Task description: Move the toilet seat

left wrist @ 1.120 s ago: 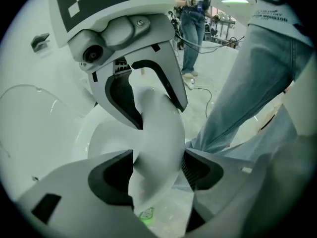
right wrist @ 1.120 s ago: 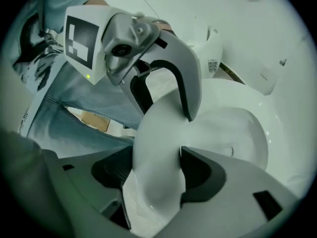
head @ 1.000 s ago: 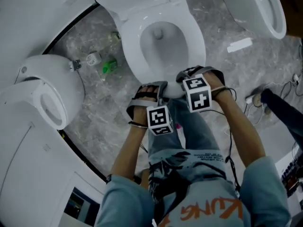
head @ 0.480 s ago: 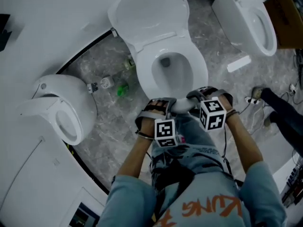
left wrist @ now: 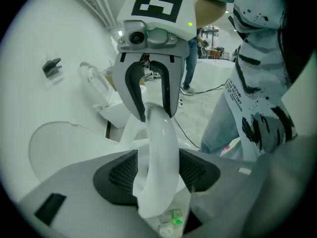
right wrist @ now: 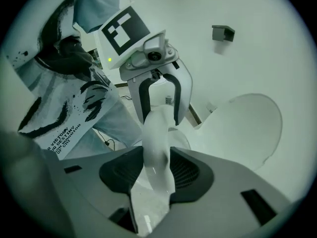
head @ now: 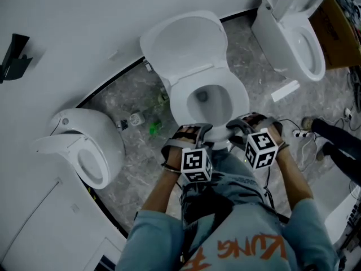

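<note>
Gripping the toilet seat (left wrist: 159, 155), left claw (head: 196, 133) and right claw (head: 239, 126) just closed.

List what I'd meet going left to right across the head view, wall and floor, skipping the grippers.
black wall bracket → left toilet → green item on the floor → middle toilet → right toilet → cardboard box

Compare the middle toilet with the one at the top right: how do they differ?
The middle toilet has its seat gripped at the front by the left tool and right tool, whose jaws have just been closing; the top-right toilet is untouched. The middle toilet faces the person; the top-right toilet is turned aside. Both are white.
</note>
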`<state>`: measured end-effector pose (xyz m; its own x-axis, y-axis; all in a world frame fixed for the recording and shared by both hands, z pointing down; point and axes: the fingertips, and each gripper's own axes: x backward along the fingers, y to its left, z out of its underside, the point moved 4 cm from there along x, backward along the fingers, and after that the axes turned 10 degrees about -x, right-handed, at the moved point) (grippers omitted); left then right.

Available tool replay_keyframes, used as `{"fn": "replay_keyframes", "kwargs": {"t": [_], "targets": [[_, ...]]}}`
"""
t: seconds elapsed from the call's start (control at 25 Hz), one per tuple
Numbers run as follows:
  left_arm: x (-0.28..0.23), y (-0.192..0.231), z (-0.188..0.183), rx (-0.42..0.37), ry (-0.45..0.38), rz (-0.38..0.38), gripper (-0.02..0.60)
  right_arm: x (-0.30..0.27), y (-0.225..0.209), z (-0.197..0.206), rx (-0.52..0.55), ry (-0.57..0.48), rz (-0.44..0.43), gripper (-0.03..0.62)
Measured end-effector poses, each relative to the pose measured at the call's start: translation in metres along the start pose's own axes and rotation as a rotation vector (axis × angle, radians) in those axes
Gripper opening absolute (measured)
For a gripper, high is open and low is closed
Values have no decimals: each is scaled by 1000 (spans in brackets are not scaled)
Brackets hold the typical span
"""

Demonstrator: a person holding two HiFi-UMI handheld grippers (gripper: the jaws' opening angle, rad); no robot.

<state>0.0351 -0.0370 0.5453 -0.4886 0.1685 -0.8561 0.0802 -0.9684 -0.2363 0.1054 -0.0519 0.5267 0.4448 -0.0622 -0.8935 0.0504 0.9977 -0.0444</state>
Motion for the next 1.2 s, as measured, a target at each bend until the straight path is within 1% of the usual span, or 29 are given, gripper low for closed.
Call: {"fn": "replay_keyframes", "kwargs": {"t": [0.04, 0.08, 0.32, 0.52, 0.64, 0.84, 1.0, 1.08, 1.2], "targets": [[6, 8, 0, 6, -6, -13, 245, 5, -5, -4, 1, -13, 25, 153], [11, 16, 1, 13, -13, -25, 244, 11, -10, -8, -2, -28, 53, 149], [34, 55, 4, 38, -50, -86, 242, 33, -41, -23, -26, -93, 184, 133], [53, 92, 12, 60, -66, -174, 225, 50, -74, -41, -37, -113, 302, 121], [66, 120, 21, 76, -76, -239, 203, 59, -102, -56, -40, -114, 380, 114], [81, 167, 40, 134, -102, -342, 174, 65, -149, -77, -62, -128, 518, 100], [87, 204, 56, 154, -94, -416, 144, 63, -190, -93, -97, -124, 614, 105], [88, 220, 65, 151, -86, -447, 122, 59, -210, -100, -116, -124, 647, 109], [87, 240, 78, 143, -69, -487, 95, 54, -238, -107, -147, -141, 665, 104]]}}
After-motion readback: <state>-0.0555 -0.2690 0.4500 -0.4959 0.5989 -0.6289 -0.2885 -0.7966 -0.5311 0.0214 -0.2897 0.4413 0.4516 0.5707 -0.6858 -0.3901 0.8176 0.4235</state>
